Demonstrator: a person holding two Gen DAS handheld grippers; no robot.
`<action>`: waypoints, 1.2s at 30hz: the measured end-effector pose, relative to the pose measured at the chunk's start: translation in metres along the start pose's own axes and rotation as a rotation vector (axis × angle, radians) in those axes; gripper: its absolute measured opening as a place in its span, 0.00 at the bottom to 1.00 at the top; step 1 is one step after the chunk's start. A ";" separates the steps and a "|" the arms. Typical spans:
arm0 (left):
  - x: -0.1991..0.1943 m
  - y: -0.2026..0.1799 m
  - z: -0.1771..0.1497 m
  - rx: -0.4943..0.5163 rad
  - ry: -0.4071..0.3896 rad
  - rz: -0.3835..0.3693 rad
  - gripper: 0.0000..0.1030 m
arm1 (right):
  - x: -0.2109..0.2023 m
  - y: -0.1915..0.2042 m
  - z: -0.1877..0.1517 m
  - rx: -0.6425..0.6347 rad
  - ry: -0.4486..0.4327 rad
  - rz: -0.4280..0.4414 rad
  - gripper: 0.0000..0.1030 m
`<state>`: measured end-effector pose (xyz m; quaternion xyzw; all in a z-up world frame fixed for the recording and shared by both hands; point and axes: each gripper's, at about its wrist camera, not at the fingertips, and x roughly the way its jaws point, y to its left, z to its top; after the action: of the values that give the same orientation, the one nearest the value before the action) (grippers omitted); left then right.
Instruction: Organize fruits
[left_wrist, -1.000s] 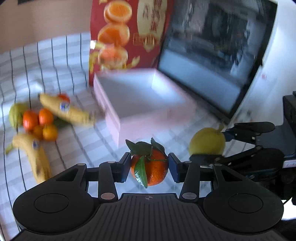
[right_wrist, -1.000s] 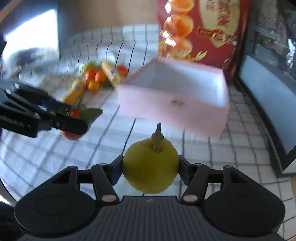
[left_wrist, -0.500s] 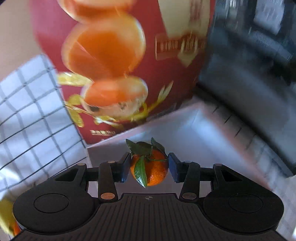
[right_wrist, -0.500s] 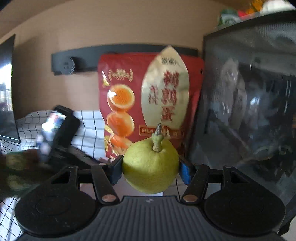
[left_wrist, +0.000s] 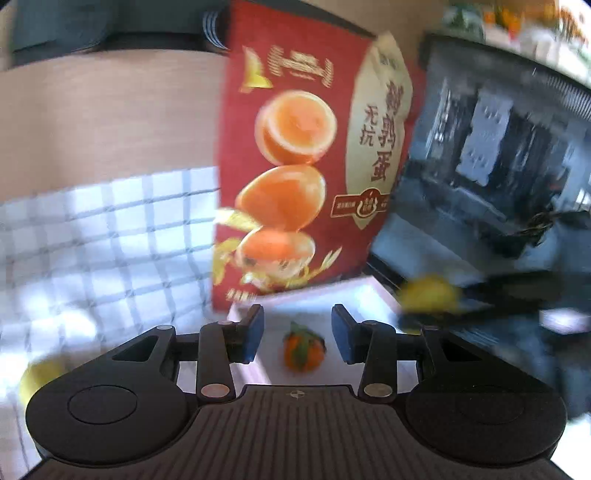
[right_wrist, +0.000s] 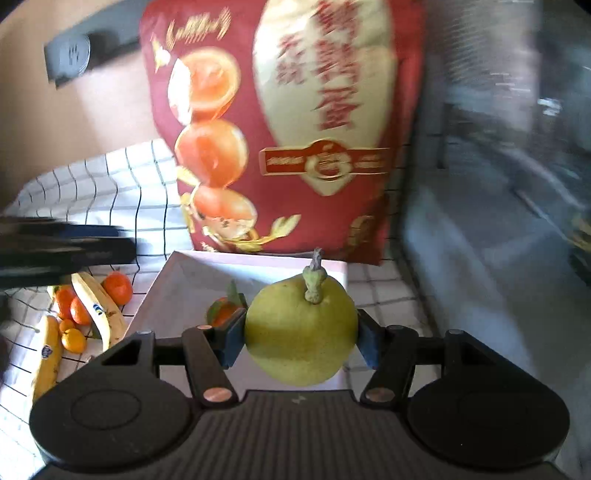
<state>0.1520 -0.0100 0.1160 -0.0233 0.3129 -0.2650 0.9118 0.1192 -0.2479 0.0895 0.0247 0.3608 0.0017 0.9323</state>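
Left gripper (left_wrist: 297, 328) and right gripper (right_wrist: 299, 332): black ribbed bodies, round side discs, copper rivets, blue pads (left_wrist: 253, 328).

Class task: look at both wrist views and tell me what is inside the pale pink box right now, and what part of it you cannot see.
Inside the pink box lies one leafy tangerine, free between the open left gripper jaws. The pear, clamped in the right gripper, hides part of the box floor.
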 end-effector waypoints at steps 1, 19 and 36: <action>-0.009 0.005 -0.008 -0.020 0.003 0.005 0.43 | 0.011 0.006 0.005 -0.018 0.017 -0.006 0.60; -0.091 0.065 -0.126 -0.334 0.125 0.174 0.43 | 0.130 0.040 0.016 -0.111 0.259 -0.110 0.60; -0.096 0.053 -0.140 -0.347 0.172 0.186 0.43 | 0.015 0.149 0.028 -0.363 0.036 0.215 0.60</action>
<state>0.0315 0.1003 0.0460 -0.1283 0.4314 -0.1229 0.8845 0.1509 -0.1003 0.1069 -0.1052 0.3663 0.1665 0.9094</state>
